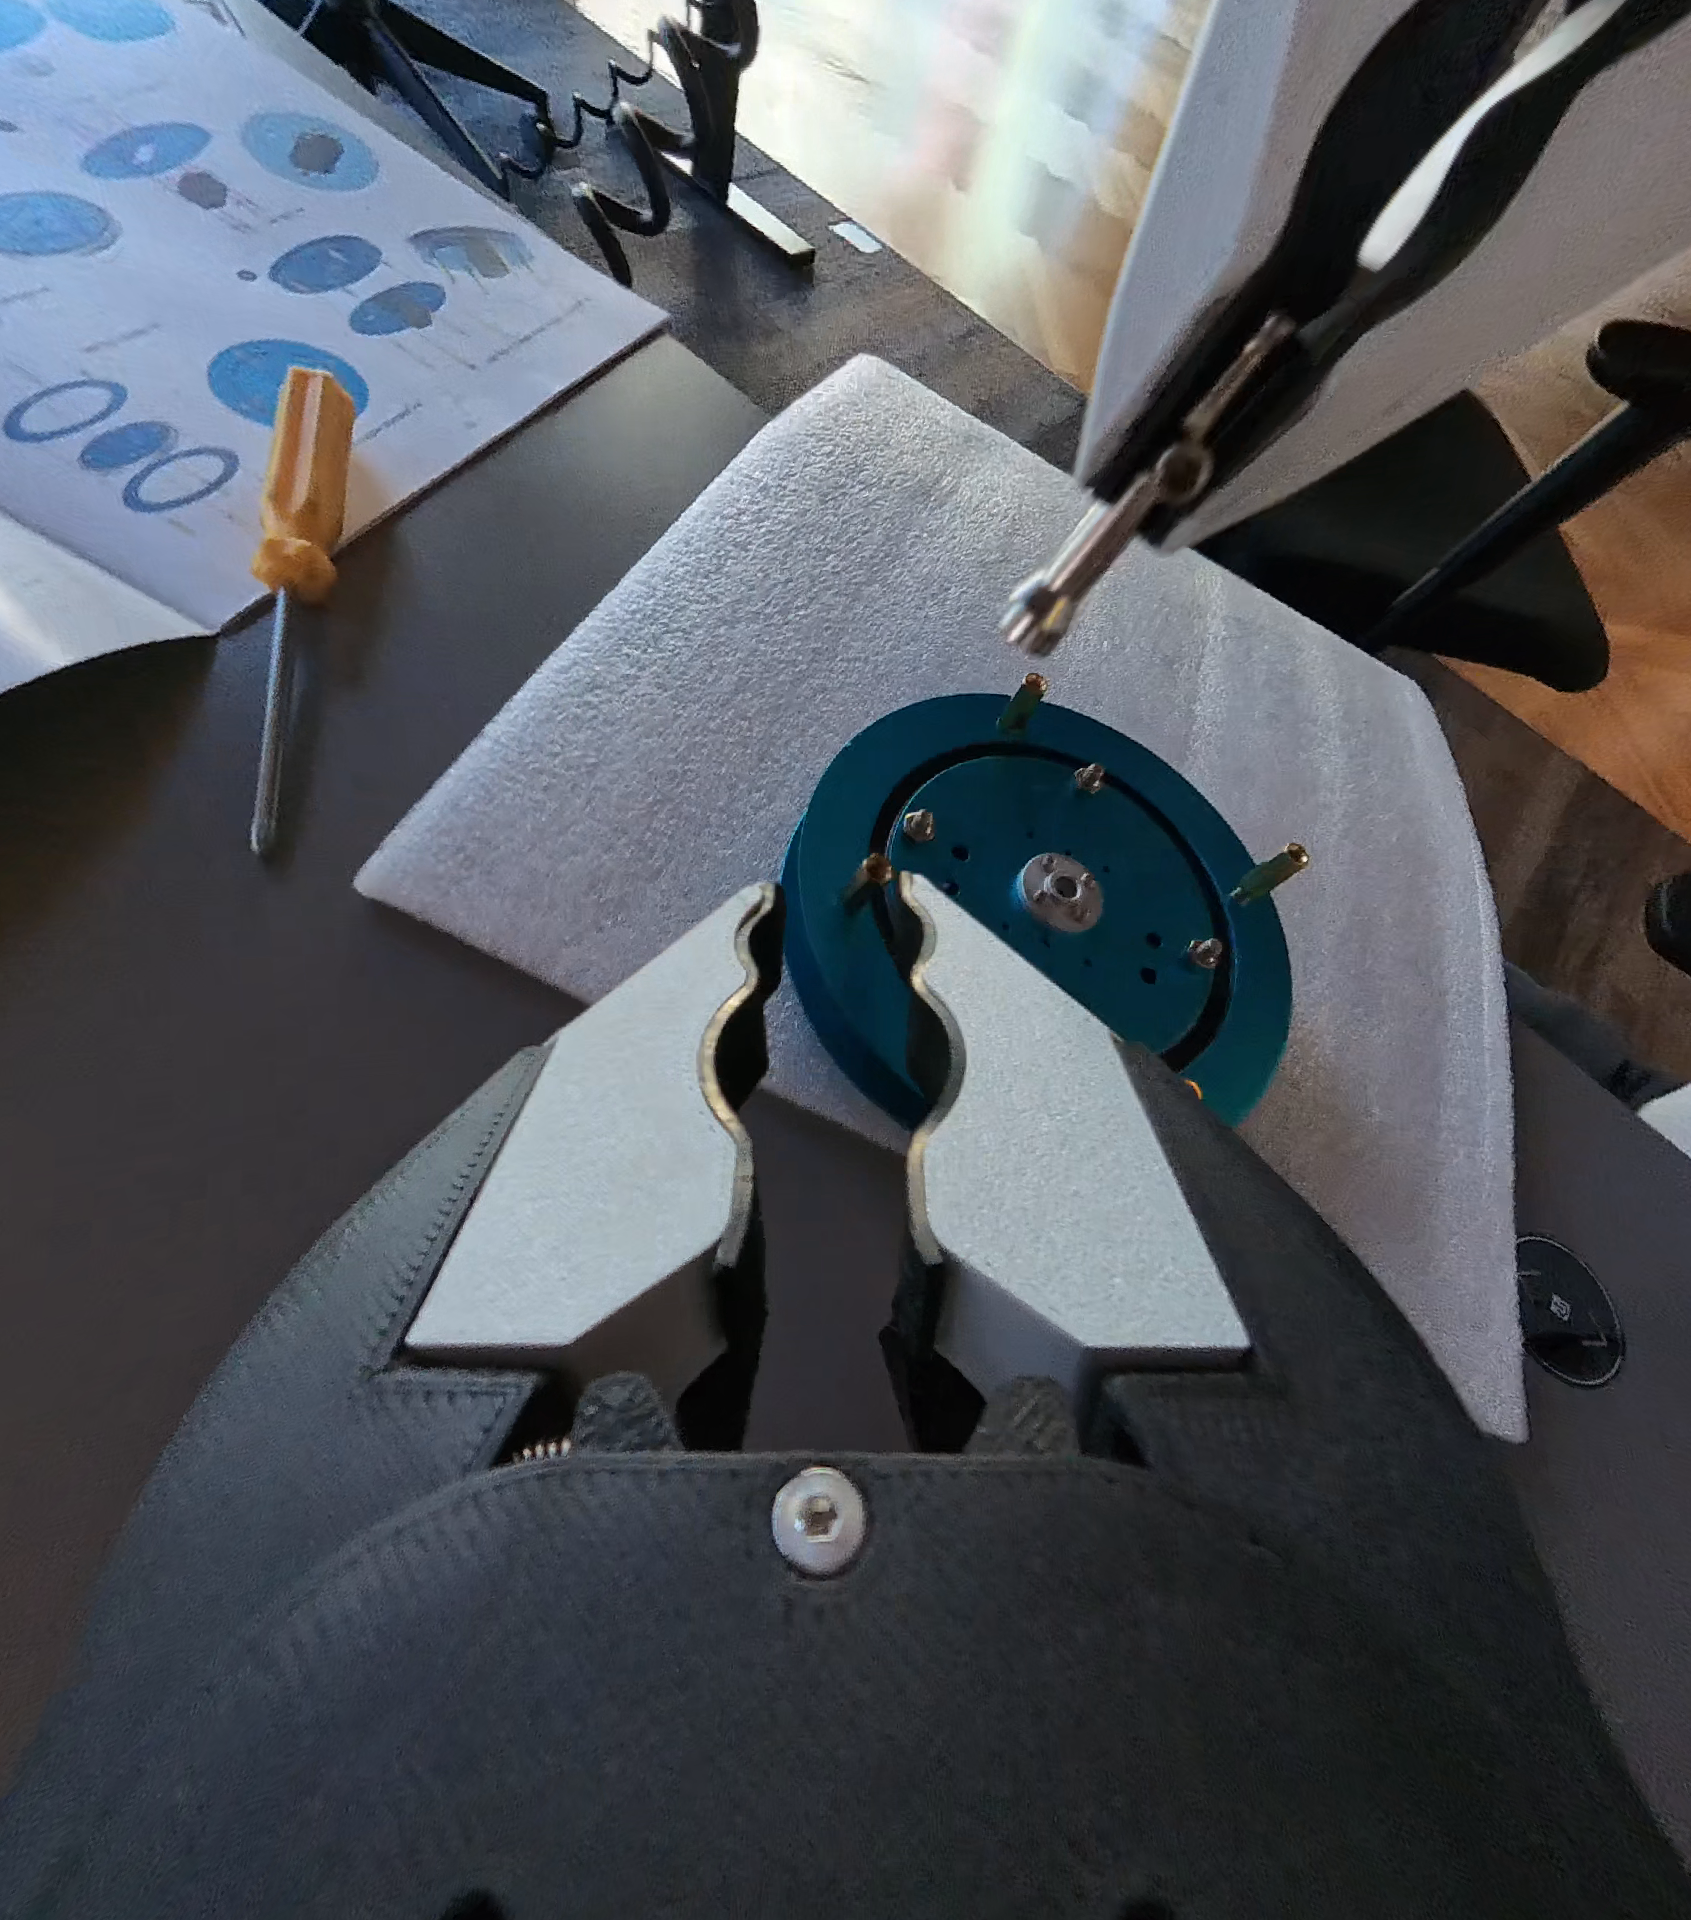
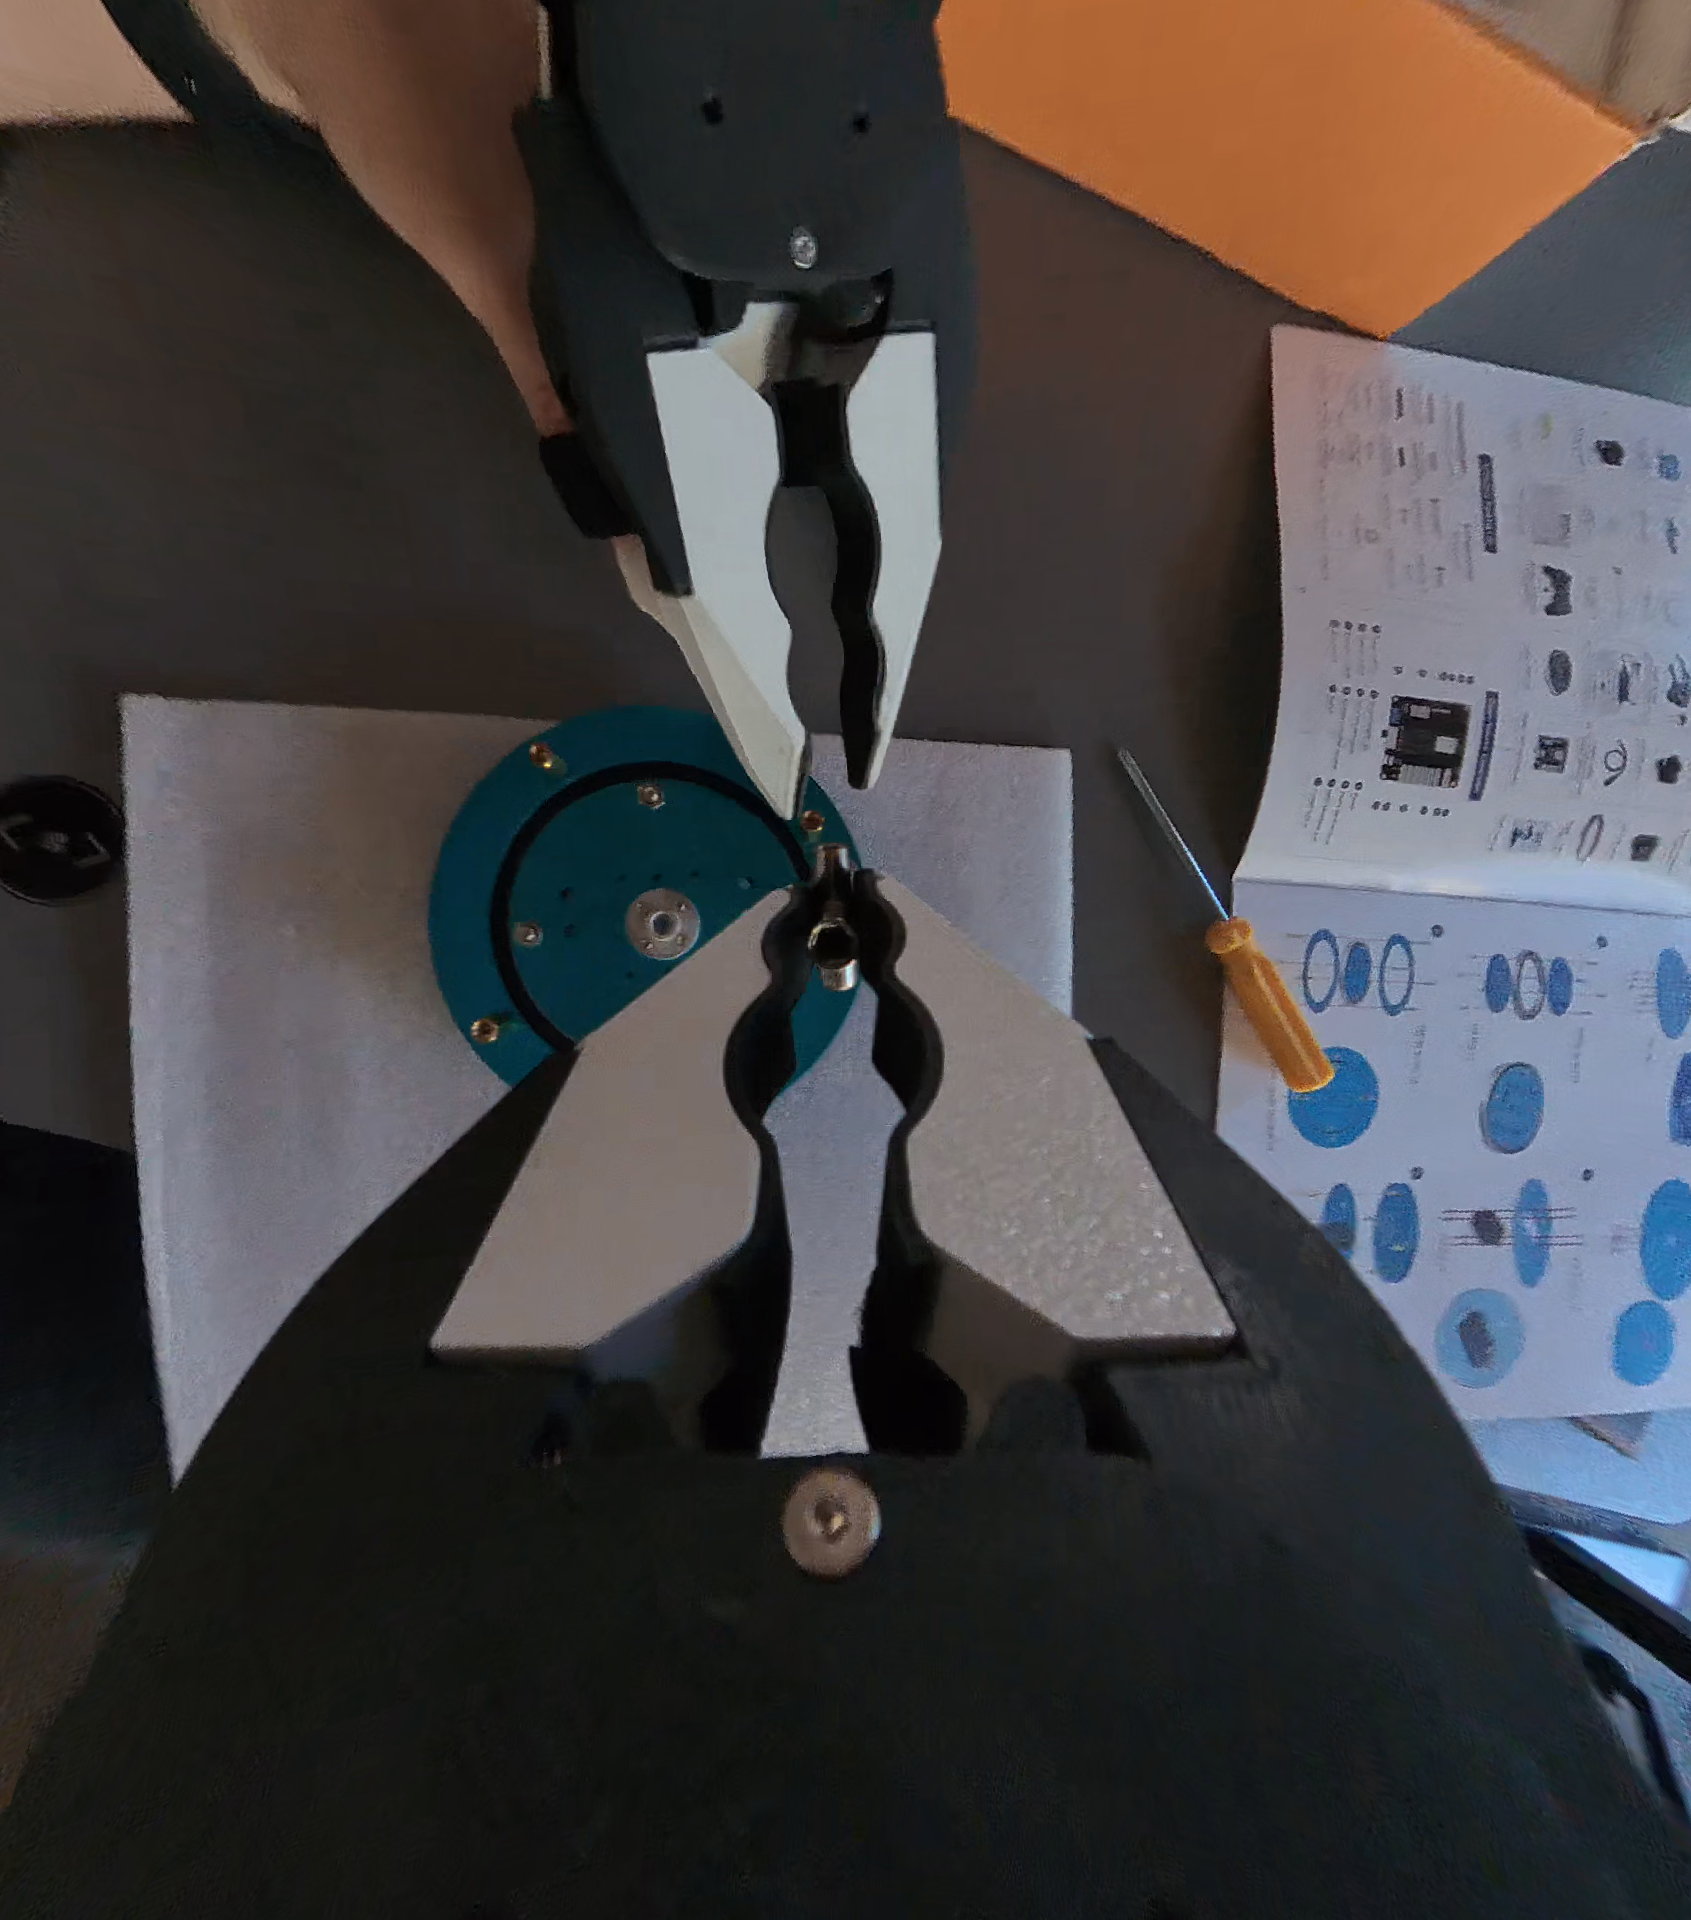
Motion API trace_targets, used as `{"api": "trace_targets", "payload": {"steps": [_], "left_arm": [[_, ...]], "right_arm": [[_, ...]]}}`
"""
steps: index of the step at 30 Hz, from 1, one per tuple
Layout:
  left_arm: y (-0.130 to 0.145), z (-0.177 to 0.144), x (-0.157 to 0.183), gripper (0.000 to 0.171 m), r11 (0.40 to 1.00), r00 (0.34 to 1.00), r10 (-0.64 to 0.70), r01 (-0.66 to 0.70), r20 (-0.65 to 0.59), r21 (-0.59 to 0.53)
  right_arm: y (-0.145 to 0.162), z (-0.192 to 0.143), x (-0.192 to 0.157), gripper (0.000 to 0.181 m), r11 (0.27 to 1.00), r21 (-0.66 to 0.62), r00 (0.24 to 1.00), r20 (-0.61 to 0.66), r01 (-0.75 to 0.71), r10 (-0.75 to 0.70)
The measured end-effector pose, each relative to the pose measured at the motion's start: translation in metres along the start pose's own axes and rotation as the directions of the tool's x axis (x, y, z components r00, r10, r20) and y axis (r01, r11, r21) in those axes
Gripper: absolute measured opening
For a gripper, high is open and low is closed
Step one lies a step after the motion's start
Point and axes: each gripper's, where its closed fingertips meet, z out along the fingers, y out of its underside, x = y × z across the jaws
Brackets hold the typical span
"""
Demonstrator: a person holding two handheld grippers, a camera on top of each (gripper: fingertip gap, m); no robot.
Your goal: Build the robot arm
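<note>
The dark desk [image 2: 301,416] is the biggest thing here. On it lies a big paper booklet [image 2: 1547,727], open, with lots of little blue round pictures on it. Next to the booklet, a flat white foam sheet [image 2: 280,1039] lies on the desk too.

The left claw [image 1: 839,904] comes in low over the foam. Its two white fingers [image 1: 612,1122] are spread a little, with a gap between the tips. The tips sit right at the edge of the blue disc [image 1: 1038,914], and one tip is over the disc's rim. I cannot tell if it is touching the disc.

The right claw [image 2: 836,904] is pinching a small silver socket tool [image 2: 833,940] near its tips. In the left wrist view the shiny tool [image 1: 1059,592] sticks out from that claw and hangs just above the disc, close to one of the pegs but not on it.

The blue disc [image 2: 571,904] lies flat in the middle of the foam sheet. It has a round inner plate with a dark ring-shaped groove around it, and a small silver hub [image 1: 1059,886] in the center. Thin gold-tipped pegs [image 1: 1272,871] stand up from its outer rim.

A screwdriver [image 1: 295,561] with a yellow handle lies on the desk, handle resting on the booklet.

A small black round cap [image 2: 51,840] sits in the desk beside the foam.
</note>
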Motion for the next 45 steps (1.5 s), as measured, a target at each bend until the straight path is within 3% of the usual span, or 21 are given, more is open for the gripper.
{"api": "trace_targets", "payload": {"steps": [4,8,13,20,23,37,40,45], "left_arm": [[-0.004,0.008,0.005,0.005,0.999,0.999,0.027,-0.028,-0.033,-0.037],[-0.006,0.006,0.005,0.008,0.997,0.999,0.052,-0.053,-0.014,-0.056],[-0.03,-0.027,0.01,0.012,0.994,0.998,0.033,-0.028,-0.052,0.101],[-0.038,-0.029,0.01,0.02,0.985,0.981,0.146,-0.132,-0.128,0.113],[-0.042,-0.028,0.013,0.019,0.981,0.974,0.134,-0.105,-0.181,0.162],[-0.029,-0.018,0.015,0.009,0.987,0.966,0.138,-0.115,-0.218,0.112],[-0.026,-0.017,0.016,0.0,0.988,0.964,0.136,-0.115,-0.229,0.104],[-0.018,-0.012,0.017,0.0,0.991,0.963,0.13,-0.117,-0.235,0.07]], "right_arm": [[-0.001,0.01,0.006,0.006,0.997,-0.078,1.0,-0.003,0.006,-0.006],[0.002,0.015,0.001,0.006,0.996,-0.061,0.998,0.023,-0.061,0.062],[0.003,0.029,-0.002,0.007,0.992,-0.103,0.996,0.047,-0.068,0.073],[0.007,0.041,0.001,0.007,0.974,-0.218,0.991,0.108,-0.055,0.08],[0.01,0.047,0.003,0.007,0.968,-0.248,0.991,0.115,-0.044,0.074],[0.015,0.055,-0.002,0.007,0.941,-0.339,0.982,0.172,-0.014,0.077],[0.014,0.057,0.0,0.007,0.944,-0.328,0.984,0.159,-0.025,0.081],[0.013,0.058,0.0,0.007,0.963,-0.262,0.983,0.15,-0.068,0.11]]}}
